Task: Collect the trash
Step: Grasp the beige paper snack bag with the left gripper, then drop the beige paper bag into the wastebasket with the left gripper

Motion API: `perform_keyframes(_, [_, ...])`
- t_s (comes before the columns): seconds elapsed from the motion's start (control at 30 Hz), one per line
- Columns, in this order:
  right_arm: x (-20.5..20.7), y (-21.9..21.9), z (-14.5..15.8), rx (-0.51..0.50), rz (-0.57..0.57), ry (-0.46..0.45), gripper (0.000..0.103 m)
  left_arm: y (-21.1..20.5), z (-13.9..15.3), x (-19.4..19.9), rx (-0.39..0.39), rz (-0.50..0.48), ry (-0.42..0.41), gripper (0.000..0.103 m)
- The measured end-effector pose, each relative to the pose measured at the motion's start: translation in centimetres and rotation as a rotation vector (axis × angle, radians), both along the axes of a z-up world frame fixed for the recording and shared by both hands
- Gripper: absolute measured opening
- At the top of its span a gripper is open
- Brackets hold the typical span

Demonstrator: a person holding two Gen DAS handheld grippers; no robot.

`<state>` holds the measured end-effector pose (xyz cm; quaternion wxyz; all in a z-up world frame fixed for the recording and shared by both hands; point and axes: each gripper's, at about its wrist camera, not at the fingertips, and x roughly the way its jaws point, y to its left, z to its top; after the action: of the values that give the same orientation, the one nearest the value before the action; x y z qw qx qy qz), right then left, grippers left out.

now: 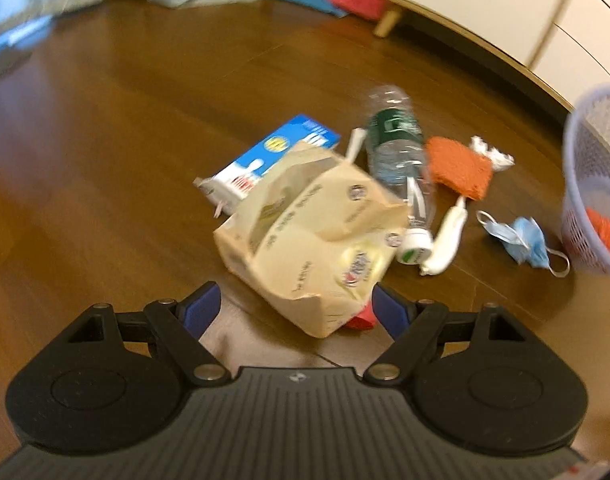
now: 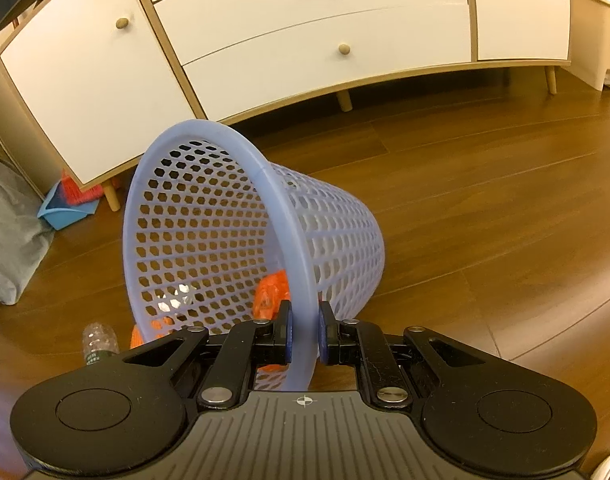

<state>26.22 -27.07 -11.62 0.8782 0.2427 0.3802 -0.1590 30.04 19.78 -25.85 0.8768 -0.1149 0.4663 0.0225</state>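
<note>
The right tool (image 2: 303, 330) is clamped on the rim of the tilted basket (image 2: 209, 216), mid-frame. The left tool (image 1: 295, 304) gapes wide around a paper bag (image 1: 309, 236) on the floor (image 1: 105, 128), centre frame.

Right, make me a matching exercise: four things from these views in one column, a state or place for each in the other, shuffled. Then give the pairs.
Things
1. blue mesh basket
2. left gripper
3. plastic bottle
4. face mask

States
A. open, just short of the beige paper bag
B. crumpled on the floor near the basket
C. tilted, rim pinched by the right gripper
D. lying on its side, white cap on

Pairs: 1-C, 2-A, 3-D, 4-B
</note>
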Motion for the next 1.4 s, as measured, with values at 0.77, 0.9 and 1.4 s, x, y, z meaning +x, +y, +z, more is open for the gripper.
perform_keyframes(0.77, [0.0, -1.7, 0.0, -0.045, 0.084, 0.016, 0.009, 2.0, 1.1, 1.7, -0.178, 0.059, -0.046, 0.002])
perform_keyframes(0.9, [0.2, -2.5, -0.2, -0.034, 0.098, 0.021, 0.009, 0.8, 4.0, 2.4, -0.124, -0.009, -0.093, 0.002])
perform_keyframes(1.4, [0.9, -3.9, 1.5, -0.039, 0.133, 0.009, 0.008, -11.0, 12.6, 9.5, -0.064, -0.371, -0.287, 0.002])
